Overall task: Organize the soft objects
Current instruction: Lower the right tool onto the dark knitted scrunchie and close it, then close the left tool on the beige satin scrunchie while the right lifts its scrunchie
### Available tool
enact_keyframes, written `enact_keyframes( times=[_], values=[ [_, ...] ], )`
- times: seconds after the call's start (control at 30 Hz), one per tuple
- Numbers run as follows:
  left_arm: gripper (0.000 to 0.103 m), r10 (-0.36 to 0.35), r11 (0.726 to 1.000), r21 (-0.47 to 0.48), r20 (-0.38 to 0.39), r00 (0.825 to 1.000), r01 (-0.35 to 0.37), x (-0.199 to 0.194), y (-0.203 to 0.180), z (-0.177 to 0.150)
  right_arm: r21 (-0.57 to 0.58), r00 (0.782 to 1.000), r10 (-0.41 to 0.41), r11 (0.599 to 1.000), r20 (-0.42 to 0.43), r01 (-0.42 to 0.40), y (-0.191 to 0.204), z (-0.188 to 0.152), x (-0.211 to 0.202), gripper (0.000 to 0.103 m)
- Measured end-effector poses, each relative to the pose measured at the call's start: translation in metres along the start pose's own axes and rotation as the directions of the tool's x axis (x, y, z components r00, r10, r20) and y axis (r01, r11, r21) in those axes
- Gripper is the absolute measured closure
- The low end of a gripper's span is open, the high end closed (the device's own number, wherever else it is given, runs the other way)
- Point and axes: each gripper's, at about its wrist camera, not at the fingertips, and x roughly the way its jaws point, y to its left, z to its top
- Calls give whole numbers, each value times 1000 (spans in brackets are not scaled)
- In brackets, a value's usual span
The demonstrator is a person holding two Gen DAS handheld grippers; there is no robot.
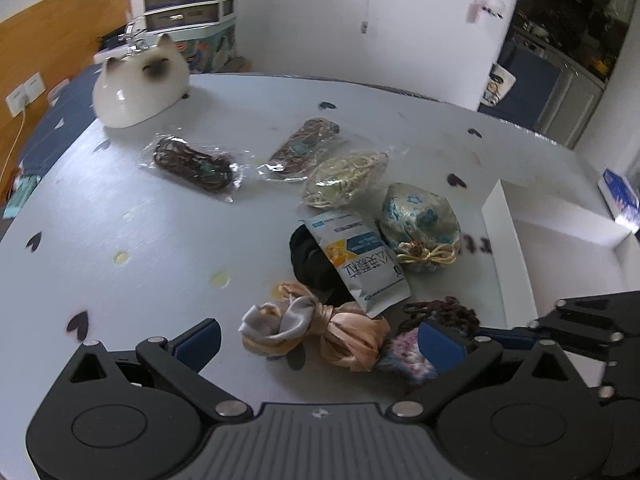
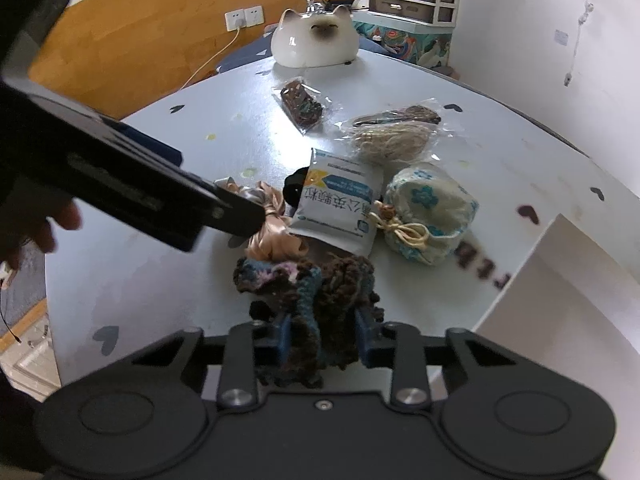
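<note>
My right gripper (image 2: 322, 338) pinches the crocheted yarn scrunchie (image 2: 308, 288) tight: light, squashy, floppy, so I grip its bunched middle. My left gripper (image 1: 320, 344) gapes wide, empty, over the satin scrunchie (image 1: 320, 334).

Right gripper (image 2: 322, 338) tilts downward, its blue pads clamped tight. Left gripper (image 1: 320, 344) slants downward beside it, jaws spread wide, nothing pressed between them.

Hidden and cut-off bits on your table

Your sachet (image 1: 356, 258) covers most of the black scrunchie (image 1: 310, 264); the white box (image 2: 560, 300) runs off frame, and its dark lettering (image 2: 482, 266) is too blurred to read.
</note>
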Motion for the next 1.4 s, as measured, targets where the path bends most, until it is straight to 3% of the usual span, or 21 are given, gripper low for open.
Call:
enact_keyframes(
  times=[0.23,0.33,0.5,0.77,0.87,1.07,1.4],
  values=[
    [0,-4,997,82,-39,999,7,27,-7,3,16,1000,2,1000,-6,-2,-3,-3,-5,80],
    [6,-13,997,81,-52,999,17,36,-7,3,14,1000,9,1000,-10,-8,-3,-4,-7,81],
    [21,22,996,87,-89,996,-14,47,-7,2,25,1000,8,1000,-17,-7,-3,-6,-7,81],
    [68,-13,999,49,-138,990,20,53,-1,-6,33,1000,2,999,-21,-2,-3,-6,-6,81],
    [80,-19,999,24,-134,991,23,51,4,-8,36,1000,0,999,-24,1,-2,-6,-7,81],
    [90,-43,999,-18,-115,992,41,46,12,-11,36,1000,-5,999,-27,6,3,-6,-9,82],
    [92,-49,993,-111,-44,998,44,16,34,-27,40,999,-50,998,-1,50,23,-5,-21,82]
  ],
)
